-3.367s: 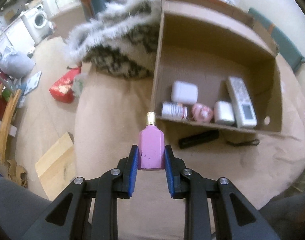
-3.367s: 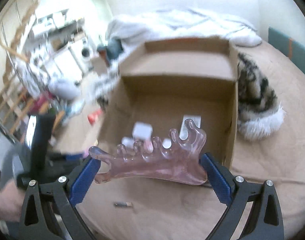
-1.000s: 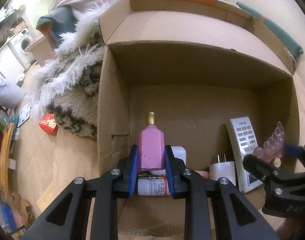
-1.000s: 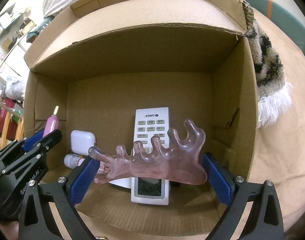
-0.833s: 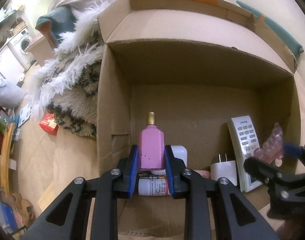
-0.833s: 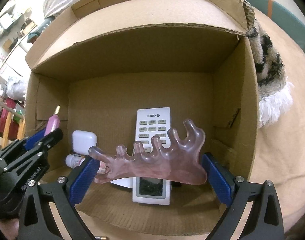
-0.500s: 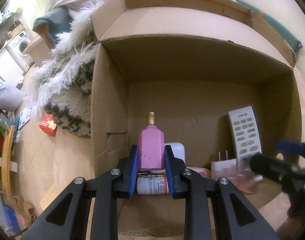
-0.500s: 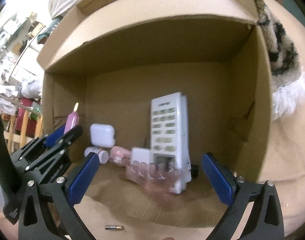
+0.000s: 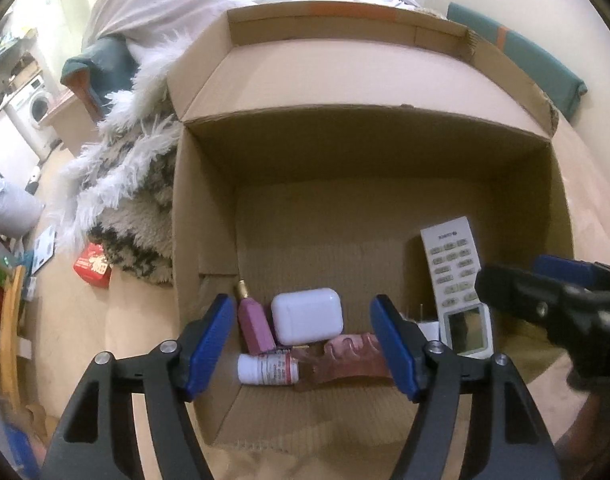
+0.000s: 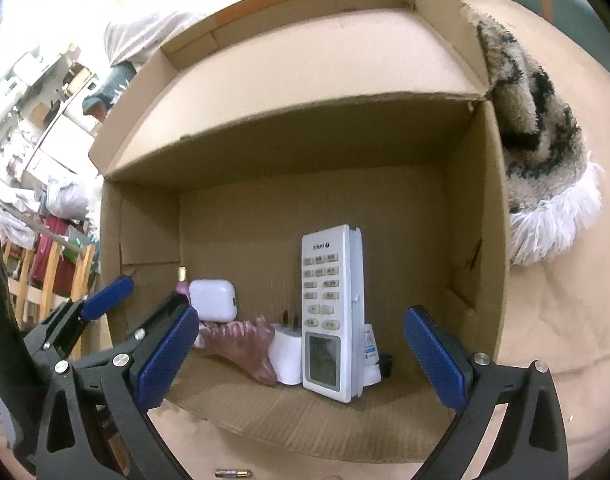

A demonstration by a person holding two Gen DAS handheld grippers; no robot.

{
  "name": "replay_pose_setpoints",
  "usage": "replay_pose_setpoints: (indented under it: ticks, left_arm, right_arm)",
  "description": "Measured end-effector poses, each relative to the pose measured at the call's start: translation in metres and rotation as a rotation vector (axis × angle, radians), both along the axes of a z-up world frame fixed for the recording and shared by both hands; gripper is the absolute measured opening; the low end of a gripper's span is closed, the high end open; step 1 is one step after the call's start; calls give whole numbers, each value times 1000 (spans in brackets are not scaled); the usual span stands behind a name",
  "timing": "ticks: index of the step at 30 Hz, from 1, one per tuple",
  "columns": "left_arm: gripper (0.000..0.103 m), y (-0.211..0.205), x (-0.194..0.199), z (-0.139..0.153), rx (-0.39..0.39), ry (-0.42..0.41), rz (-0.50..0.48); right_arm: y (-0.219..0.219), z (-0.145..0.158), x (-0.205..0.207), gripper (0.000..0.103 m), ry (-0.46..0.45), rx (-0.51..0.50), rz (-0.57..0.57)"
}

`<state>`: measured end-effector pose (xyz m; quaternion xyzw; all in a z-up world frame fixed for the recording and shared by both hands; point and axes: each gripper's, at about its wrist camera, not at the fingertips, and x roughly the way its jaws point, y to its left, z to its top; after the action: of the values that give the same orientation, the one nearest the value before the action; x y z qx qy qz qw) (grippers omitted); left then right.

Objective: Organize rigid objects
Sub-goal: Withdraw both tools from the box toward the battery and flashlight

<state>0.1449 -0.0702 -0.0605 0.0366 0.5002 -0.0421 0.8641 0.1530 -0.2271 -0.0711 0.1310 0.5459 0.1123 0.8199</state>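
In the box point(image 9: 209, 208), at its near left corner, lies the pink bottle point(image 9: 255, 326), just dropped: the left gripper point(image 9: 303, 346) has been opening its jaws, which now stand spread with nothing pinched, the bottle lying beyond and just inside the left pad. Its long axis runs away from the camera, gold cap toward the back wall, tilted a little left. It leans against the white case point(image 9: 307, 316), with a small white pill bottle point(image 9: 267, 368) lying crosswise at its foot. The comb point(image 9: 345, 360), pink and translucent, lies along the front edge between the pill bottle and the charger point(image 9: 427, 326).

The right gripper point(image 10: 309, 356) is spread wide too and holds nothing; the remote point(image 10: 331, 312) stands straight ahead of it, the comb point(image 10: 245, 344) toward its left pad. By my reading both things are delivered, and the coming move is a pull back out of the box; the left hand is the one nearer the bottle if it needs a nudge.

The left view shows the whole bottle and the pill bottle. The right view hides nearly all the bottle point(image 10: 182, 280) behind the case point(image 10: 213, 300) and the left gripper point(image 10: 141, 296), but shows a small metal piece point(image 10: 233, 473) lying outside on the bed point(image 10: 545, 340), and a dark thing behind the remote, too hidden to name.
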Motion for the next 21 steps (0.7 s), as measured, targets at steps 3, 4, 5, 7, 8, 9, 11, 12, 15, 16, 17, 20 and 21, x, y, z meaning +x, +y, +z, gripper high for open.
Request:
replay_pose_setpoints:
  ticks: [3,4,5,7,8,9,11,12,15,16,17,20,21]
  left_arm:
    - [68,3,-5,7,-22,-13,5]
    - [68,5,-8,10,-15,-20,7]
    - [68,7,-9,13,-10,-28,10]
    - [68,9,-13,19,-8,-32,19]
    - [68,10,-16,22,-14,-25,25]
    - [68,13,-17,24,-30,-21,33]
    - [68,20,-21,30,-48,-20,44]
    - [68,23,-25,33,-47,-25,54]
    - [68,35,-39,37,-58,-26,84]
    - [68,38,-43,38,-58,-21,93]
    - [68,42,-46,36,-55,-15,102]
    - [68,51,-58,32,-47,10,136]
    - [68,55,-62,30,-48,19,146]
  right_arm:
    - [-2,4,-2,103,-6,3,-6]
    - [-6,5,-5,103,-6,7,-7]
    - [-7,5,-5,103,-6,11,-9]
    - [-8,8,-7,103,-8,16,-14]
    - [-7,10,-7,103,-12,17,-17]
    - [-8,12,-8,103,-17,15,-20]
    - [-8,17,-13,103,-32,18,-23]
    - [-8,21,-16,103,-38,22,-21]
    - [-6,31,-29,103,-67,24,1]
    - [-4,35,-33,103,-77,20,10]
    - [-1,38,-37,103,-88,14,20]
    - [3,43,-53,103,-110,-6,55]
    - [5,42,-57,103,-104,-10,63]
